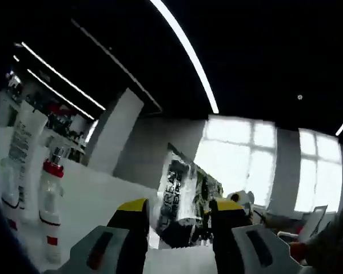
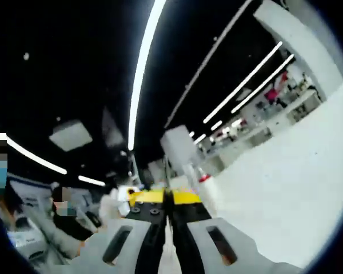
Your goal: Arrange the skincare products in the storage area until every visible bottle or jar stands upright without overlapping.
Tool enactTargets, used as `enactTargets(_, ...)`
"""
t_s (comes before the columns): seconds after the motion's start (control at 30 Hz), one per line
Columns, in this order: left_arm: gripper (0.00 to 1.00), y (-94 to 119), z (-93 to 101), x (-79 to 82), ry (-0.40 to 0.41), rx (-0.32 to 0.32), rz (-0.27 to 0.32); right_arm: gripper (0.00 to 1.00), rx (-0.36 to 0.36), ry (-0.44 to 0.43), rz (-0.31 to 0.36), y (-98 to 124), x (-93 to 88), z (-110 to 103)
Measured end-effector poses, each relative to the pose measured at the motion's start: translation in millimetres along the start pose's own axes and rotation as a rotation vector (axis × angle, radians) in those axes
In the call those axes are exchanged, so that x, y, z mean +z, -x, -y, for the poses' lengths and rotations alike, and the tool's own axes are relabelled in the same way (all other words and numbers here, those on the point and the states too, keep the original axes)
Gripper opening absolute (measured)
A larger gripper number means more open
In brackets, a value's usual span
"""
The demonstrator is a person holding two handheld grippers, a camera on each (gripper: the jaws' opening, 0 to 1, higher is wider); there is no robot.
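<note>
- Left gripper view looks up at a dark ceiling (image 1: 103, 45) crossed by bright light strips (image 1: 186, 54), with big windows (image 1: 257, 162) glowing behind.
- White wall (image 1: 97, 194) runs along the left side; two clear bottles (image 1: 50, 205) with red bands stand upright against it, a white tube (image 1: 24, 142) behind them.
- Left gripper (image 1: 180, 214) is tilted upward, its yellow-tipped jaws apart and gripping a white printed tube (image 1: 180, 197), which leans between them.
- Right gripper view shows a white surface (image 2: 291, 171) sloping across the right, a person (image 2: 68, 220) seated at the left.
- Right gripper (image 2: 166, 200) also points upward, jaws pressed together with nothing between them.
</note>
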State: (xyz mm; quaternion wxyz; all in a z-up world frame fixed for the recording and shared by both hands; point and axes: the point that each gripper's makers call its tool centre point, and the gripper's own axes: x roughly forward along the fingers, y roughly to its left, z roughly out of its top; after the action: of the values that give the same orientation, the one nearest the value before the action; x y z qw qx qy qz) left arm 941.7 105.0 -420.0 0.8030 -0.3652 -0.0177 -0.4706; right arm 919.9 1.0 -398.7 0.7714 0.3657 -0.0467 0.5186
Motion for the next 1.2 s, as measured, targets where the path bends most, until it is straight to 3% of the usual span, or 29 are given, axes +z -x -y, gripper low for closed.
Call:
enactTargets(0.07,0.36,1,1.1,-3.3,0.032,-0.017,0.021,0.01,0.036,-0.090,0.097,-3,12.0,2)
enactTargets(0.13,0.34,0,-0.1,-11.8,0.008,-0.009,0.014,0.01,0.092,-0.190,0.212,-5,24.3,2)
enactTargets(0.17,0.35,-4,6.7,-23.2,-0.017,-0.035,-0.003,0.01,0.146,-0.242,0.300,-6,28.1,0)
enactTargets(0.23,0.34,-5,12.4,-40.2,-0.037,-0.081,-0.040,0.01,0.140,-0.230,0.340,-10,19.7,5)
enactTargets(0.27,0.33,-6,12.4,-41.4,-0.003,-0.070,-0.044,0.01,0.125,-0.227,0.327,-13,11.2,7)
enactTargets(0.33,0.33,-4,19.2,-39.5,0.000,-0.110,-0.025,0.01,0.092,-0.247,0.303,-19,-0.6,13)
enactTargets(0.4,0.30,-5,15.0,-36.3,0.016,-0.119,-0.009,0.01,0.083,-0.225,0.216,-24,-19.6,9)
enactTargets(0.47,0.13,-2,17.7,-47.3,0.026,-0.148,-0.070,0.01,0.071,-0.237,0.183,-28,-31.8,6)
enactTargets(0.53,0.05,-1,16.3,-43.7,0.091,-0.193,-0.067,0.01,0.057,-0.220,0.172,-30,-39.7,2)
enactTargets(0.57,0.03,0,17.9,-41.7,0.154,-0.205,-0.064,0.01,0.040,-0.194,0.187,-29,-39.7,3)
enactTargets(0.63,0.02,5,21.9,-46.2,0.252,-0.232,-0.116,0.01,0.058,-0.197,0.151,-29,-40.3,3)
enactTargets(0.7,0.02,10,24.5,-49.9,0.249,-0.242,-0.130,0.01,0.048,-0.120,0.089,-28,-47.7,3)
enactTargets(0.8,0.02,14,15.1,-42.9,0.203,-0.213,-0.150,0.04,0.032,0.019,-0.012,-26,-55.0,9)
enactTargets(0.87,0.02,16,13.3,-34.2,0.227,-0.214,-0.109,0.11,0.021,0.057,0.015,-24,-46.9,13)
enactTargets(0.9,0.02,18,13.7,-29.8,0.254,-0.220,-0.092,0.15,0.018,0.062,0.064,-23,-36.6,15)
enactTargets(0.97,0.02,21,12.8,-24.9,0.279,-0.235,-0.081,0.21,0.028,0.047,0.097,-20,-28.5,17)
enactTargets(1.13,0.02,23,21.4,-34.5,0.296,-0.283,-0.150,0.26,0.050,0.011,-0.017,-19,-41.9,21)
enactTargets(1.2,0.02,23,27.5,-45.2,0.284,-0.304,-0.222,0.32,0.113,-0.106,-0.019,-19,-41.0,14)
